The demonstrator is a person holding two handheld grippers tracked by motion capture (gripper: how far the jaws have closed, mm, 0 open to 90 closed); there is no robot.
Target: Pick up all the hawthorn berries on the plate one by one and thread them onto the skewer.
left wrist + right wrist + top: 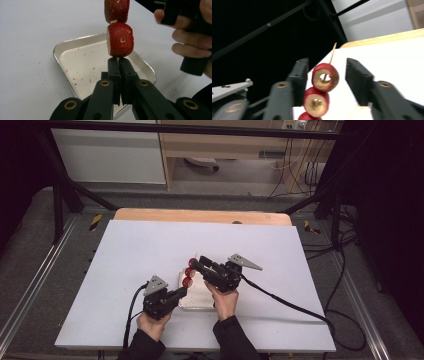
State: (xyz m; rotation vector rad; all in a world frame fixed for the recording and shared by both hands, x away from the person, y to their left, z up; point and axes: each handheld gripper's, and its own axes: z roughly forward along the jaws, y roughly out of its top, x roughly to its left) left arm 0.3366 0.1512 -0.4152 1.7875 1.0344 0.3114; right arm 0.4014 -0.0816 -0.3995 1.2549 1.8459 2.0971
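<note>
**Fruit skewer held over the tray, top piece between the open claw**

The left claw (119, 65) is clamped shut on the lower end of the skewer (332, 53), holding it upright above the metal tray (65, 44) near the front of the white surface (140, 245). Three red fruit pieces (189, 272) sit threaded on the stick. The right claw (326, 80) is wide open, one jaw on either side of the top fruit piece (325, 77), with a clear gap on both sides and nothing gripped. The bare tip of the stick pokes out beyond that piece.

The step in hand looks like taking a piece off the stick. The next move would call for closing the right claw gently on the top piece, then drawing it straight along the stick toward the tip while the left claw holds firm, so the fruit neither splits nor tilts the skewer
</note>
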